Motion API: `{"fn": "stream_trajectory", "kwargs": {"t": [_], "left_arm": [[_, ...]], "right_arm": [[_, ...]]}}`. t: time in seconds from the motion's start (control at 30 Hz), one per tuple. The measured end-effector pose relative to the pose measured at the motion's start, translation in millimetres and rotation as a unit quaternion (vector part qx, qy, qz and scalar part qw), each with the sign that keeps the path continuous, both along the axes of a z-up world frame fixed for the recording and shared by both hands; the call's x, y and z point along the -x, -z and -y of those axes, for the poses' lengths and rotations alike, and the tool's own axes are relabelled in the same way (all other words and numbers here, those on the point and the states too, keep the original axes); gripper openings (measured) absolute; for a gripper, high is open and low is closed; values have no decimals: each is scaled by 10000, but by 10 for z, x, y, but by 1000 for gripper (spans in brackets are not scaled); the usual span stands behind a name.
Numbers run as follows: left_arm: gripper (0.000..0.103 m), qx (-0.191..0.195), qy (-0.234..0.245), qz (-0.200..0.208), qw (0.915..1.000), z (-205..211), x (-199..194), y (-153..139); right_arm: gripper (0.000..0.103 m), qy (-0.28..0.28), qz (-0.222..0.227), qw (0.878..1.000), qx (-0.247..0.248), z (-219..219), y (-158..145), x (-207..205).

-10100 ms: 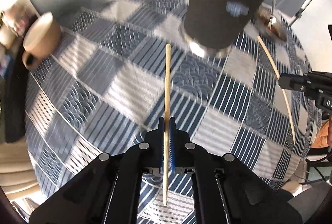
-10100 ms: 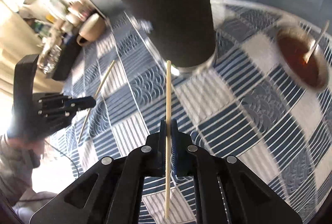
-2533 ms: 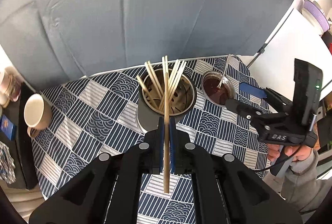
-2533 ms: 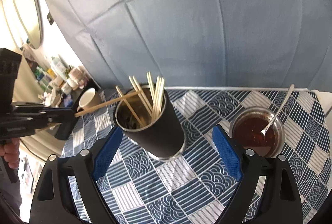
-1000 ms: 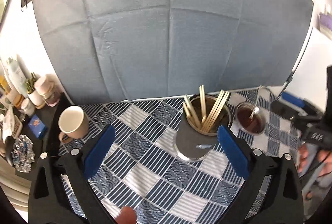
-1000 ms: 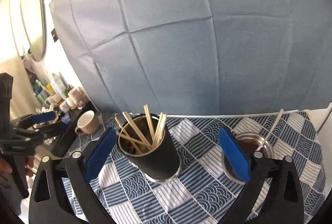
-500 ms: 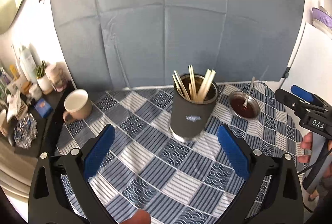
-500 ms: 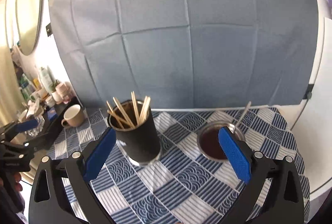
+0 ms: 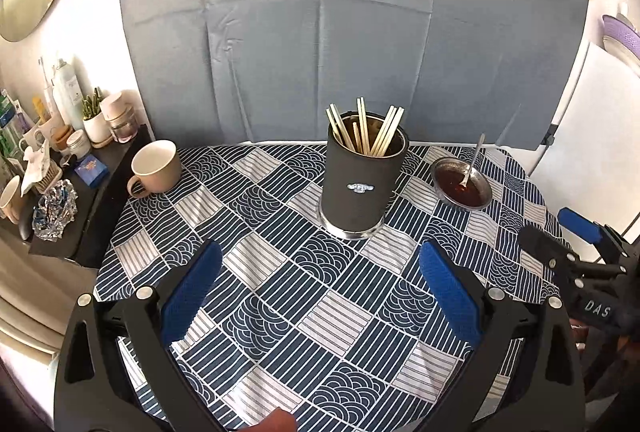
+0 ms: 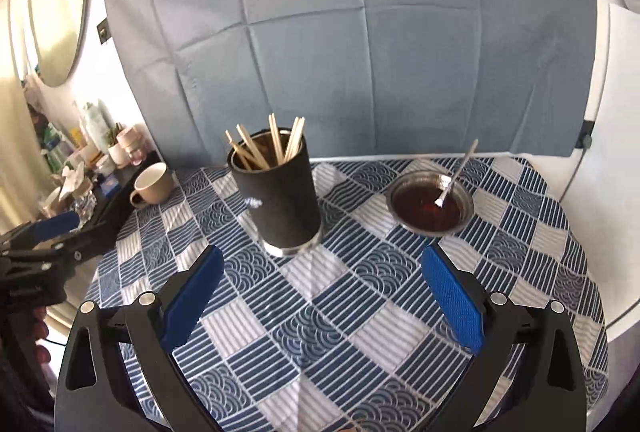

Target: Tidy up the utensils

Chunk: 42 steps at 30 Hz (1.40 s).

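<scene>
chopsticks (image 9: 362, 127): 8 | holder (image 9: 362, 183): 1 | mug (image 9: 155, 165): 1 | bowl (image 9: 462, 185): 1 | spoon (image 9: 474, 159): 1

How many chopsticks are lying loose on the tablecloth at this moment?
0. The tablecloth shows no loose chopsticks in either view; every visible chopstick stands in the black holder. The near edge is partly hidden behind the gripper frames.

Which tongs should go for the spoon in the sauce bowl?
Right, probably: right tongs open and empty, spoon and sauce bowl just ahead; from the left tongs they lie farther right.
</scene>
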<state>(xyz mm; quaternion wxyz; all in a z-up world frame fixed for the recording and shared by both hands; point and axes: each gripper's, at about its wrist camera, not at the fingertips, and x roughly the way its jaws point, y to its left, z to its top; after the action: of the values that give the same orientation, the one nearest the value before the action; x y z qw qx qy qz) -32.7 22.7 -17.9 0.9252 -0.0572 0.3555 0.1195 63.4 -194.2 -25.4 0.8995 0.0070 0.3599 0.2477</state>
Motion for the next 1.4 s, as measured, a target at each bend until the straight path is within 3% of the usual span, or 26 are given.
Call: {"fn": "stream_trajectory", "kwargs": {"t": [0.6, 0.97, 1.4], "left_arm": [[97, 3, -103, -165, 9998, 70, 86, 85], [97, 285, -175, -317, 9989, -18, 109, 163], [97, 187, -157, -330, 9992, -1, 122, 148]], "right_arm": [[95, -154, 101, 9995, 251, -52, -57, 148], [95, -124, 2, 9996, 268, -52, -25, 125], [95, -127, -98, 9996, 248, -32, 14, 107]]}}
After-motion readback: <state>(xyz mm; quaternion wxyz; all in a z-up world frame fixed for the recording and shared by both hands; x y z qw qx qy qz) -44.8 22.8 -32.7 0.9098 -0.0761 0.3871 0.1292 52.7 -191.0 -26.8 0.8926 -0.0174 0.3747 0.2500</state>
